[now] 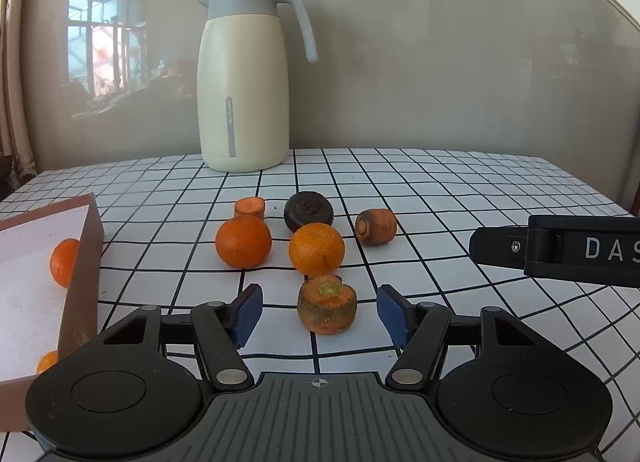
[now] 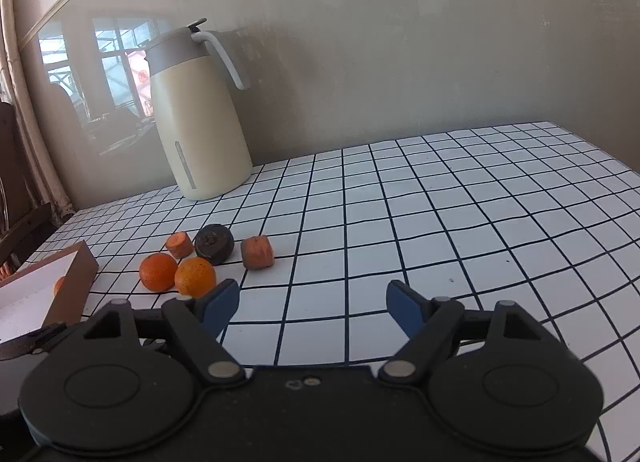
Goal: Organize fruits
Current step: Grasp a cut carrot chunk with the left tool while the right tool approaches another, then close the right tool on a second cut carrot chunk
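Left-wrist view: my left tool [image 1: 319, 316] stands with its blue pads [image 1: 248, 312] apart, a carrot stump [image 1: 327, 304] upright on the counter [image 1: 460, 190] between them. Neither pad touches the stump; a gap shows on each side.

Just beyond the stump lies a mandarin [image 1: 316, 249], almost touching it. A second mandarin [image 1: 243, 241] lies to its left, apart from it. Behind these, from left to right, are a short carrot slice [image 1: 249, 207], a dark round fruit [image 1: 308, 211] and a carrot chunk [image 1: 376, 226] lying on its side.

At the left edge, an open brown box [image 1: 86, 258] with a white inside holds one mandarin in the box [image 1: 64, 262]; another orange piece [image 1: 47, 362] shows low against its wall, too hidden to identify.

A cream thermos jug [image 1: 244, 78] with a grey lid stands at the back of the counter, against the wall. The counter wears a white cloth with a black grid.

Right-wrist view: my right tool [image 2: 313, 308] hangs over bare cloth with its pads apart and nothing between them, the fruit group off to its left. In the left-wrist view, one finger [image 1: 500, 248] of this tool enters from the right edge.
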